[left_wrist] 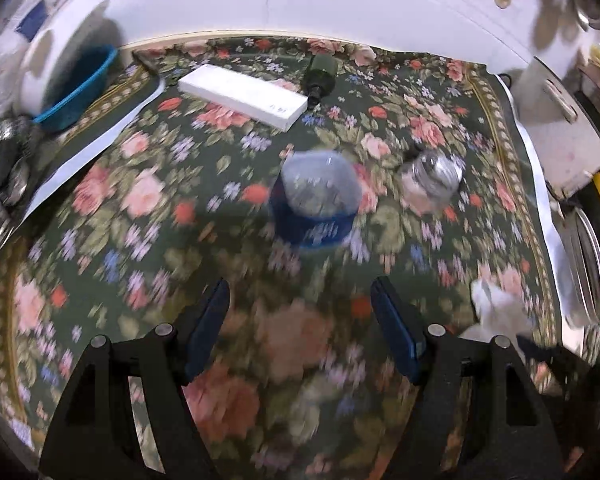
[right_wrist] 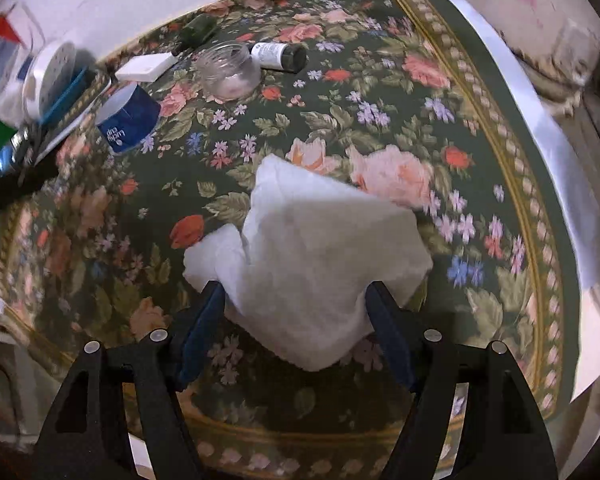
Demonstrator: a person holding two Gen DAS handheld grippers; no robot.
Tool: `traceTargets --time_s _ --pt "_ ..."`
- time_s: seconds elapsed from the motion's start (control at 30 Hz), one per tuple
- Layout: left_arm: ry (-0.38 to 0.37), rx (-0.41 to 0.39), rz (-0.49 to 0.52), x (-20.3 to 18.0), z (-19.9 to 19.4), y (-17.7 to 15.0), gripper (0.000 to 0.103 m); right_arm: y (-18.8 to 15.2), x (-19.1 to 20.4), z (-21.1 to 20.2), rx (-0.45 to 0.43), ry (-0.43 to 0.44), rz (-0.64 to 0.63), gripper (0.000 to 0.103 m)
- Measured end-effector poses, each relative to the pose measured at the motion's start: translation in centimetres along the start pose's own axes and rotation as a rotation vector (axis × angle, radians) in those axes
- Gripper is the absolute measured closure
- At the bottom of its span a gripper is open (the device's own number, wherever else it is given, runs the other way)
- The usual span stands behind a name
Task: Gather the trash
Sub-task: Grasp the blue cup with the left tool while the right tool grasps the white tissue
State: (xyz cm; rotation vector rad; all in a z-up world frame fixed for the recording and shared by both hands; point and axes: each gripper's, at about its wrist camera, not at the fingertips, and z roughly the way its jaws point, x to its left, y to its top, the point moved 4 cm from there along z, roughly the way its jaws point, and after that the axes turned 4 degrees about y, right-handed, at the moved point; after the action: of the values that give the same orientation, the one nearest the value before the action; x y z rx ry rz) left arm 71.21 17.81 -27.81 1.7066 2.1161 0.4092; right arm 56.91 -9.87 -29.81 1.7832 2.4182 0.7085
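Left wrist view is badly motion-blurred, so labels and edges smear; the blue paper cup reads only as a blue band with a pale, greyish top, and whether it stands or lies cannot be told there. In the right wrist view it lies tipped on its side with white lettering, text too small to read. Left gripper hangs released over the floral cloth, jaws apart, nothing between them, cup ahead and well apart from the tips. Right gripper has its jaws spread either side of the white tissue, a soft crumpled sheet lying on the bench near the front edge; the blue pads sit at its lower corners but a firm pinch cannot be made out, so grasp is uncertain, looks released. Tissue's lower tip overlaps the cloth between the fingers. Clear glass jar lies on its side, whitish residue inside, just beside a dark bottle with a white label. Flat white rectangular box sits further back, a dark green bottle near its end. Left edge: blue basket partly cut off, white round container blurred. Right-side clutter is cropped and unreadable.
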Motion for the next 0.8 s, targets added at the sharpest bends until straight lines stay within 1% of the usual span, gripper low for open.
traceTargets --time_s 0.03,0.07,0.13,0.17,0.2,0.23,0.3,0.37,0.47,0.53,0.57,0.7,0.8 --pt "0.003 -0.001 -0.005 -0.3 0.6 0.7 0.031 0.2 0.0 0.0 0.0 -0.007 -0.012 0.051" --pt "0.003 -0.003 -0.011 -0.5 0.9 1.2 0.031 0.3 -0.1 0.0 0.001 -0.007 -0.023 0.055" --pt "0.002 -0.01 -0.024 -1.1 2.1 2.4 0.031 0.7 -0.5 0.1 0.001 -0.009 -0.029 0.074" --pt "0.011 -0.011 -0.026 -1.3 2.6 2.9 0.031 0.8 -0.7 0.1 0.002 -0.001 -0.024 0.08" --pt "0.024 -0.008 -0.024 -1.5 3.2 3.3 0.031 1.0 -1.0 0.1 0.005 0.011 -0.016 0.09" --pt "0.037 -0.004 -0.022 -1.7 3.8 3.6 0.031 1.2 -1.5 0.2 0.008 0.028 0.002 0.092" --pt "0.067 0.003 -0.02 -2.0 4.8 4.0 0.031 1.5 -2.2 0.3 0.009 0.073 0.046 0.093" --pt "0.095 0.01 -0.016 -2.2 5.6 4.1 0.031 1.5 -2.2 0.3 0.004 0.074 0.06 0.094" --pt "0.097 0.007 -0.021 -2.3 6.2 4.2 0.031 1.6 -2.2 0.0 -0.004 0.075 0.061 0.094" --pt "0.108 -0.015 -0.017 -2.4 6.1 4.2 0.036 1.7 -2.1 -0.3 -0.015 0.081 0.059 0.094" --pt "0.105 -0.023 -0.012 -2.4 6.1 4.1 0.042 1.8 -2.1 -0.5 -0.02 0.08 0.057 0.094" --pt "0.097 -0.056 -0.006 -2.5 5.5 3.9 0.042 1.7 -1.9 -1.2 -0.044 0.086 0.056 0.094" --pt "0.076 -0.072 -0.009 -2.3 3.9 3.1 0.042 1.5 -1.4 -2.0 -0.066 0.078 0.054 0.094"
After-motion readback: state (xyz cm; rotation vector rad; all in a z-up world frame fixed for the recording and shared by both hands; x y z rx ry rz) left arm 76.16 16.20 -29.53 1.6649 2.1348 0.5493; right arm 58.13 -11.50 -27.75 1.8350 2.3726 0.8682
